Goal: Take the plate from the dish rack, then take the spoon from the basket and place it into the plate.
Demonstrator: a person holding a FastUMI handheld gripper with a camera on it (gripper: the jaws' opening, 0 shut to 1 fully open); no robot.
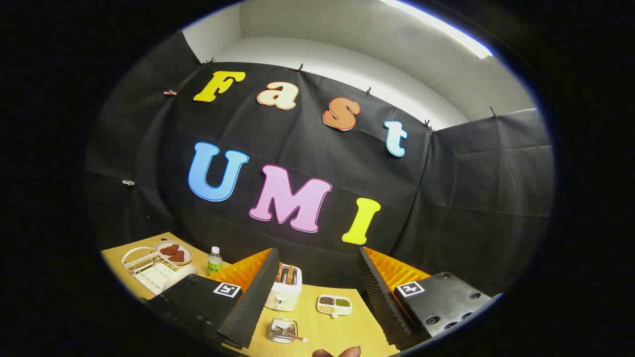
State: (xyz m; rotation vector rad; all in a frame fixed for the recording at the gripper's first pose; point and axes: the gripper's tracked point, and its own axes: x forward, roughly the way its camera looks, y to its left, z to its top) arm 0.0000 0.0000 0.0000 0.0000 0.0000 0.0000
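Note:
My gripper [317, 258] is held above the wooden table [317, 327], open wide with nothing between its fingers, and points at the booth wall. Below and between the fingers stands a small clear basket [283, 330] with a spoon [293, 335] lying in it. Far off to the left of the left finger sits a white wire dish rack [148, 267]. A pale plate [179, 276] leans in it, partly hidden behind the gripper body.
Between the fingers stand a white toaster [284, 288] and a divided dish of beans [335, 305]. Behind the rack are a plate of red food pieces [173, 252] and a small water bottle [215, 261]. A person's fingertips [340, 353] show at the table's near edge.

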